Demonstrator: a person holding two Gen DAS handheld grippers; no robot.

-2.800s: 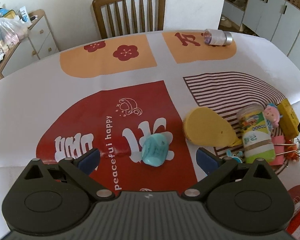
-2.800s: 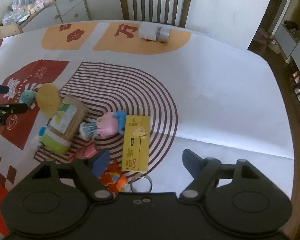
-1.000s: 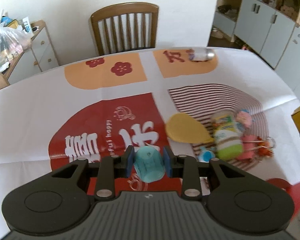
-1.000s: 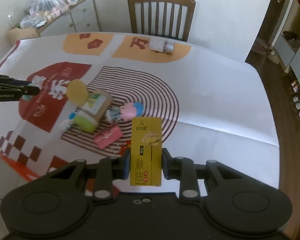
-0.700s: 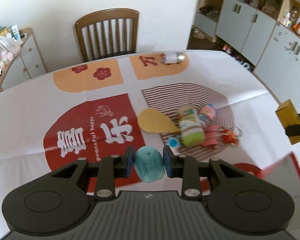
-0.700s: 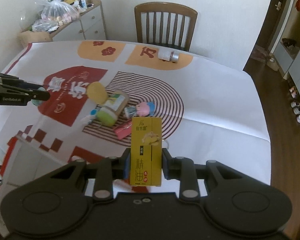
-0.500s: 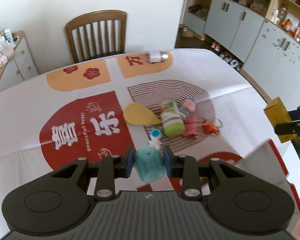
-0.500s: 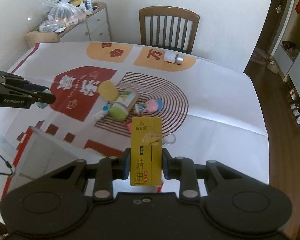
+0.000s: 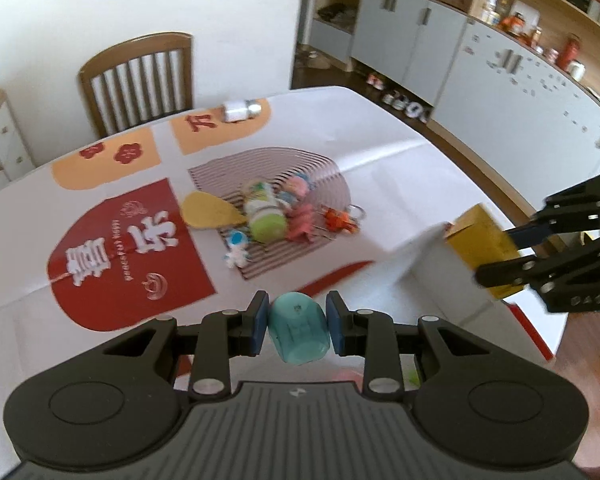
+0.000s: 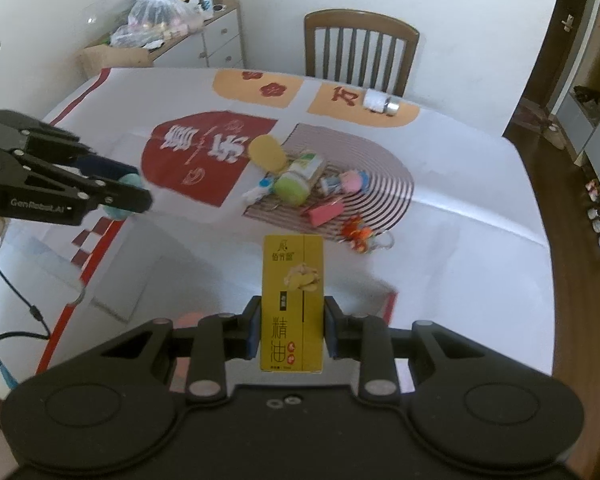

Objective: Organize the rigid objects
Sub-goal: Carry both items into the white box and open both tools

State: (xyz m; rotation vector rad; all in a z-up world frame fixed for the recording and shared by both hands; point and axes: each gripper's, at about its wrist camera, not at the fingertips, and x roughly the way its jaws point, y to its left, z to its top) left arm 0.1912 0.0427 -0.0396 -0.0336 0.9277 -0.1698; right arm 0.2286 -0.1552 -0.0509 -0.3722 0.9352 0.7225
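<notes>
My left gripper (image 9: pixel 298 330) is shut on a small teal object (image 9: pixel 298 334), held high above the table's near edge; it also shows in the right wrist view (image 10: pixel 124 196). My right gripper (image 10: pixel 292 334) is shut on a yellow box (image 10: pixel 293 304) with Chinese print, held upright above the table; the box also shows in the left wrist view (image 9: pixel 484 240). On the striped part of the tablecloth lie a green-lidded jar (image 10: pixel 298 178), a yellow paddle shape (image 10: pixel 266 152), a pink doll (image 10: pixel 350 182), a pink block (image 10: pixel 326 212), an orange keyring toy (image 10: pixel 360 236) and a small white-blue figure (image 10: pixel 258 192).
A white open box (image 10: pixel 160 276) sits below both grippers at the table's near edge. A small white jar with a silver lid (image 10: pixel 380 102) lies at the far side. A wooden chair (image 10: pixel 360 48) stands behind the table. Cabinets (image 9: pixel 500 80) line the right wall.
Both grippers closed on their objects, lifted them off the table and drew back toward the near edge. The white box has come into view beneath them.
</notes>
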